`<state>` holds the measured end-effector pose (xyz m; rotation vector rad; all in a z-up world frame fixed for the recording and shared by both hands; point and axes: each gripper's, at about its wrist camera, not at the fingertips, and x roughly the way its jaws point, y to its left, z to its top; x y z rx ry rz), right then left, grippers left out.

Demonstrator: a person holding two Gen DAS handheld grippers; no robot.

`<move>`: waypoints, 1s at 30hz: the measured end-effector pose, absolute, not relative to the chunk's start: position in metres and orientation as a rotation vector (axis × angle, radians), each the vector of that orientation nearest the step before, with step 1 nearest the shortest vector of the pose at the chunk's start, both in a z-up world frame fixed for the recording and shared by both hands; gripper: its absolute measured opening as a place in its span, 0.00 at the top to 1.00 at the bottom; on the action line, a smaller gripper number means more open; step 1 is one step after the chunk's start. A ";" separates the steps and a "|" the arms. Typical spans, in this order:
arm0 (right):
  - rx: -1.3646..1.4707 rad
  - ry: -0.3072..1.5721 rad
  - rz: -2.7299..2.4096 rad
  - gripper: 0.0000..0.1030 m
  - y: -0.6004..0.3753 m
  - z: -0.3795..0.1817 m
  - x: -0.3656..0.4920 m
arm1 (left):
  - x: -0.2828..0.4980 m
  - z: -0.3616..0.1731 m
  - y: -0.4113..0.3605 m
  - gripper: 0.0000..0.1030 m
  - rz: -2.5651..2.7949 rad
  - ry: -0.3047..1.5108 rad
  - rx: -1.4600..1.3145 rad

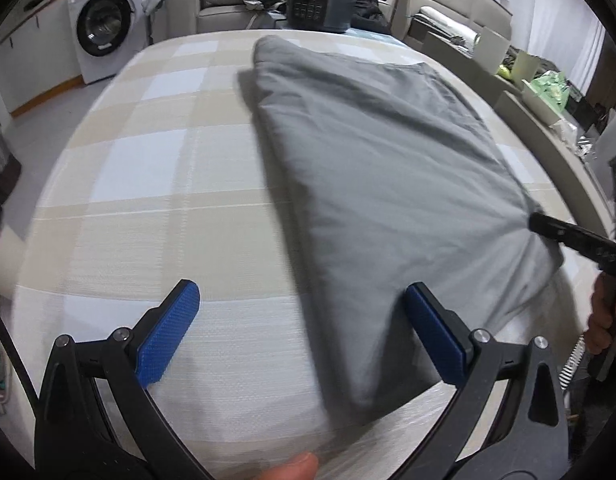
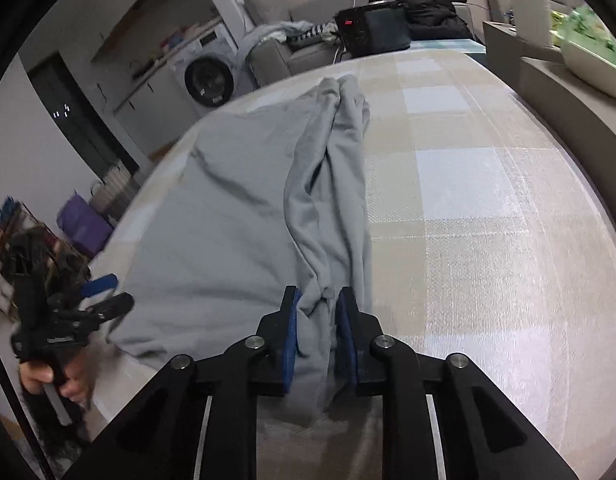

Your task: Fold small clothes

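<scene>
1. Grey garment lies on the checked bedcover, filling the centre and right of the left wrist view. Its long axis runs from the upper middle of the frame down to the lower right.

2. Right gripper has it! In the right wrist view, bottom centre, the two blue pads are pressed together on a bunched near end of the cloth, and a ridge of gathered fabric runs straight away from the jaws towards the upper middle of the frame.

3. Left gripper holds nothing. Its jaws stand wide apart at the bottom of the left wrist view. The right-hand pad sits at the garment's lower edge; the other pad is over bare bedcover.

4. So the near left edge of the cloth falls between the open jaws, towards their right side. I'd say the free corner at lower centre is the left gripper's natural target.

5. In the right wrist view the left gripper appears at lower left, just off the garment's near corner, so it looks close to a grab.

6. The left view is motion-blurred, so I can't say whether the pad actually touches the fabric.

7. My guess: with both near corners pinched, the garment could be folded along its length towards the far end.
</scene>
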<state>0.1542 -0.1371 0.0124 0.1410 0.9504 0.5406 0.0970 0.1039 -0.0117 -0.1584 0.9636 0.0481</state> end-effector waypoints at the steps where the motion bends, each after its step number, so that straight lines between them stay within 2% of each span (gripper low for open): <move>1: 0.144 0.946 0.545 0.77 -0.138 0.015 0.152 | 0.096 -0.010 0.106 0.01 0.056 0.961 -0.150; 5: 0.172 0.906 0.547 0.70 -0.151 0.030 0.139 | 0.090 -0.004 0.112 0.01 0.051 0.947 -0.168; 7: 0.200 0.898 0.549 0.58 -0.158 0.033 0.136 | 0.086 -0.001 0.112 0.01 0.035 0.949 -0.190; 12: 0.272 0.884 0.559 0.55 -0.179 0.026 0.121 | 0.063 0.002 0.105 0.03 -0.010 0.958 -0.220; 18: 0.384 0.902 0.614 0.55 -0.195 0.010 0.109 | 0.027 0.009 0.090 0.12 -0.063 0.943 -0.187; 21: 0.414 0.898 0.678 0.55 -0.189 0.005 0.109 | 0.024 0.008 0.079 0.30 -0.066 0.953 -0.110; 23: 0.415 0.915 0.683 0.55 -0.186 0.001 0.107 | 0.027 0.003 0.074 0.46 -0.050 0.972 -0.093; 25: 0.437 0.930 0.702 0.55 -0.185 -0.002 0.107 | 0.028 0.000 0.071 0.56 -0.055 0.973 -0.092; 28: 0.533 0.951 0.785 0.55 -0.185 -0.007 0.105 | 0.024 -0.002 0.063 0.66 -0.067 0.970 -0.055; 30: 0.563 0.954 0.821 0.55 -0.179 -0.010 0.100 | 0.022 -0.003 0.057 0.70 -0.065 0.967 -0.017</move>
